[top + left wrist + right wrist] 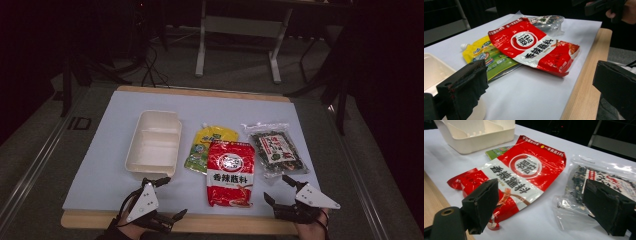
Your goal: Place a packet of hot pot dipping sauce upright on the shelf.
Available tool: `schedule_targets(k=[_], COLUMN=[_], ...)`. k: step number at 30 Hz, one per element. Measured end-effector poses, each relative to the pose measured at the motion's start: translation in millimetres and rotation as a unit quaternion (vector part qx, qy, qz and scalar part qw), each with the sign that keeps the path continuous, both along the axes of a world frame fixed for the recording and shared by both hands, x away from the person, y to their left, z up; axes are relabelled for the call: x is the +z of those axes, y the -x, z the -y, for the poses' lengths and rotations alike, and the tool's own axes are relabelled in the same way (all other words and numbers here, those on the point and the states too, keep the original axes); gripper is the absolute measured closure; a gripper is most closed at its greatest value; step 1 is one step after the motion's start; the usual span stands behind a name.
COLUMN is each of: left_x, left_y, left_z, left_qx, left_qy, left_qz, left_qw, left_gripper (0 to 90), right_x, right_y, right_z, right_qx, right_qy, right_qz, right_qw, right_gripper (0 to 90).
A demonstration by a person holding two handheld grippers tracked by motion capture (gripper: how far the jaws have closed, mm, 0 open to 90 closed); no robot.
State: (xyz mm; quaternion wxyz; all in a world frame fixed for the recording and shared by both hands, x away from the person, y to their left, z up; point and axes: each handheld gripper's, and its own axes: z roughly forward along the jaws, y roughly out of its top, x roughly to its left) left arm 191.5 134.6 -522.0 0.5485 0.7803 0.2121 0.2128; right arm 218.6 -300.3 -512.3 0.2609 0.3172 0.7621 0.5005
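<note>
Between both open tools [169, 197] [280, 189]: red packet [230, 172]

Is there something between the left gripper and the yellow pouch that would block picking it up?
Partly. The red sauce packet lies over the right side of the yellow pouch. The pouch's left part is bare, and only bare table mat lies between it and the open left gripper.

The red packet [524, 170] reads 香辣蘸料; its top-edge small print seems to end "10".

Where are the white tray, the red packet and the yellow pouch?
tray [141, 130]: high view, its left rim.
red packet [230, 163]: high view, its round logo.
yellow pouch [215, 134]: high view, its top.
</note>
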Motion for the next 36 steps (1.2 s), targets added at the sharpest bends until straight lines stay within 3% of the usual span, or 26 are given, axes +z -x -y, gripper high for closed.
schedule_targets(k=[2, 7, 11, 15, 18, 21, 22, 24, 36], left_x=[0.2, 1.8, 1.4, 0.9, 0.6, 0.5, 0.4, 0.5, 0.8], left_y=[0.4, 0.1, 0.1, 0.1, -0.1, -0.2, -0.2, 0.0, 0.7], left_z=[0.9, 0.8, 2.3, 3.5, 3.8, 4.1, 4.0, 4.0, 3.1], left_qx=[-0.001, -0.004, -0.009, -0.013, -0.016, -0.016, -0.016, -0.015, -0.017], left_qy=[-0.001, 0.005, 0.003, 0.000, 0.000, -0.002, -0.002, -0.002, 0.004], left_qz=[0.002, 0.000, 0.000, 0.000, -0.002, -0.002, -0.003, -0.002, -0.004], left_qw=[1.0000, 1.0000, 1.0000, 0.9999, 0.9999, 0.9999, 0.9999, 0.9999, 0.9998], left_gripper=[1.1, 1.1, 1.1, 1.0, 1.0, 1.1, 1.1, 1.1, 1.1], right_x=[0.2, 5.8, 10.1, 22.9, 27.4, 33.5, 39.1, 45.6, 81.8], right_y=[0.6, 3.4, 6.0, 10.5, 10.9, 9.1, 7.4, 4.9, -11.1], right_z=[-3.5, -6.1, -8.9, -15.0, -18.0, -25.5, -30.9, -34.9, -54.8], right_qx=[0.002, 0.012, 0.012, 0.023, 0.042, 0.056, 0.058, 0.062, 0.057], right_qy=[0.007, -0.009, 0.003, 0.011, 0.002, 0.013, 0.028, 0.024, 0.027], right_qz=[0.004, 0.007, 0.013, 0.016, 0.018, 0.014, 0.012, 0.009, 0.050], right_qw=[1.0000, 0.9999, 0.9998, 0.9996, 0.9990, 0.9982, 0.9978, 0.9977, 0.9968], right_gripper=[13.3, 13.0, 13.1, 13.8, 13.6, 13.3, 13.1, 12.6, 9.5])
